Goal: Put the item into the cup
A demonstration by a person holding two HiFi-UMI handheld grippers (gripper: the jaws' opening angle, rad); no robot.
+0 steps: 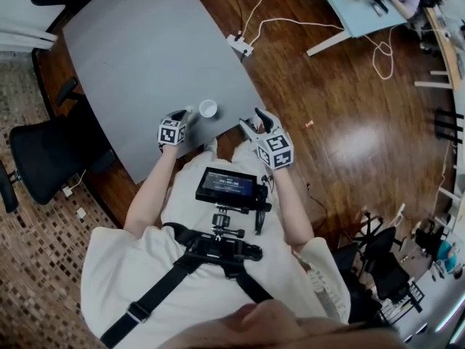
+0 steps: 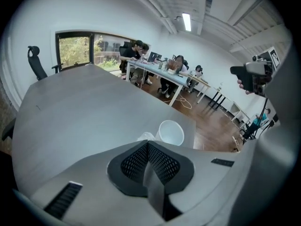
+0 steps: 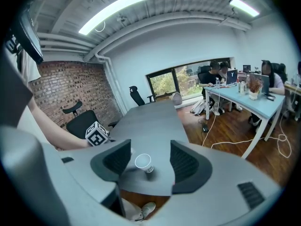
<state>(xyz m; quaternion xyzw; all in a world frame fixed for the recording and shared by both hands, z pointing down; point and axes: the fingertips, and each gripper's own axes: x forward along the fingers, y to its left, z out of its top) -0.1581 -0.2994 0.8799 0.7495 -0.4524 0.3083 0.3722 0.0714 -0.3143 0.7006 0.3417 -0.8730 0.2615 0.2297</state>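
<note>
A white paper cup (image 1: 208, 108) stands upright near the grey table's (image 1: 145, 49) near edge. A small crumpled white item (image 2: 145, 136) sits just left of the cup (image 2: 170, 132). My left gripper (image 1: 185, 115) is at that spot with its jaws shut, and the item peeks out at their tips (image 2: 146, 142). My right gripper (image 1: 254, 122) hovers at the table's corner to the right of the cup. It is open and holds nothing. Its view shows the cup (image 3: 143, 161) some way off between its jaws (image 3: 150, 147).
Black office chairs (image 1: 43, 151) stand at the table's left side. A power strip (image 1: 240, 45) with white cables lies on the wooden floor beyond the table. People sit at a light blue desk (image 2: 160, 74) further back.
</note>
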